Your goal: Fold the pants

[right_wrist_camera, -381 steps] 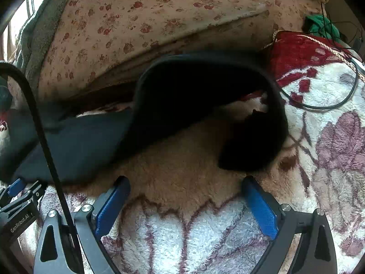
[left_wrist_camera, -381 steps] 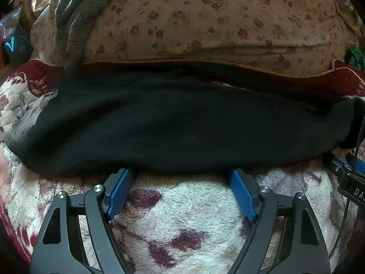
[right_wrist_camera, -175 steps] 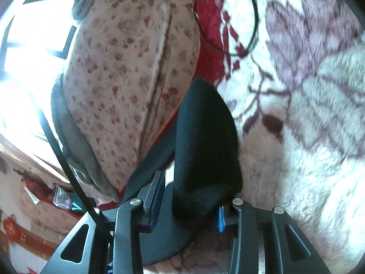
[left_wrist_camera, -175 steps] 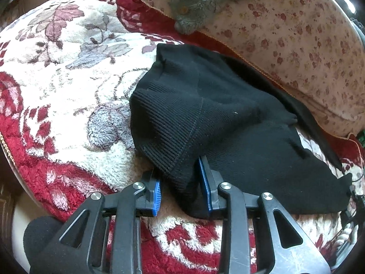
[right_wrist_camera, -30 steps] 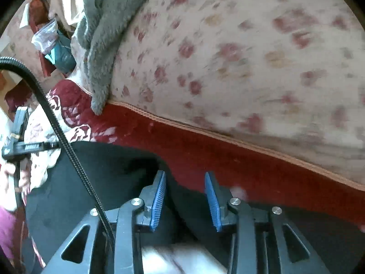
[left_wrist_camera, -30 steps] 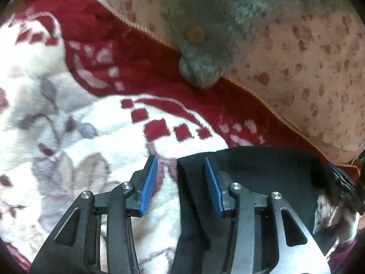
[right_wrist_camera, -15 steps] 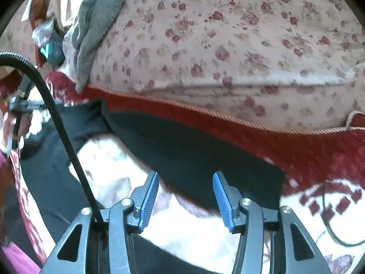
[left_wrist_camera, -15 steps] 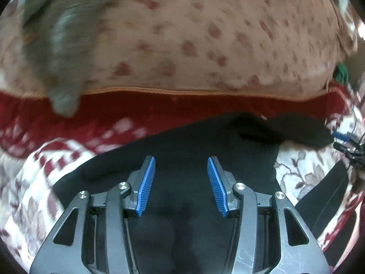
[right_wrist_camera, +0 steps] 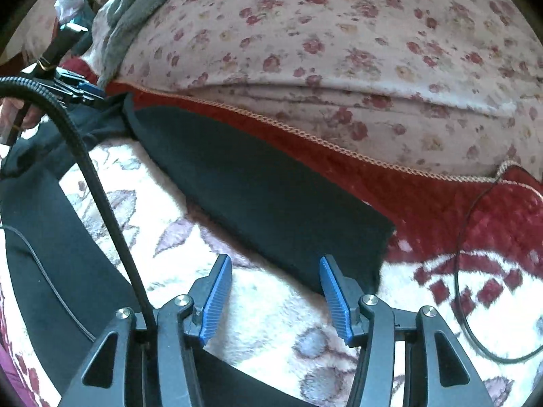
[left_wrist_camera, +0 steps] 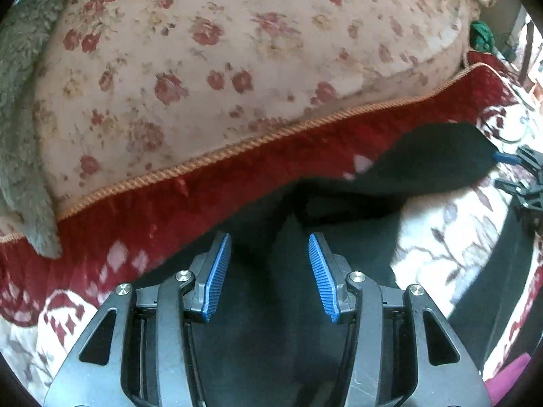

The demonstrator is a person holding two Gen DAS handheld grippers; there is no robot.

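Since a second ago both tongs have let go of the black pants [right_wrist_camera: 264, 196] and swung back over them, jaws having just been opening. The left tongs [left_wrist_camera: 269, 271] hover spread above the crumpled waist end, pinching nothing. The right tongs [right_wrist_camera: 275, 300] stand spread over the fleece blanket [right_wrist_camera: 278, 325], just beside the leg cuff. The pants lie along the blanket's red border, below the floral quilt [left_wrist_camera: 220, 61].

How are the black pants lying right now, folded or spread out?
Spread out, not folded: black pants lie in a V, two legs apart with blanket showing between them.
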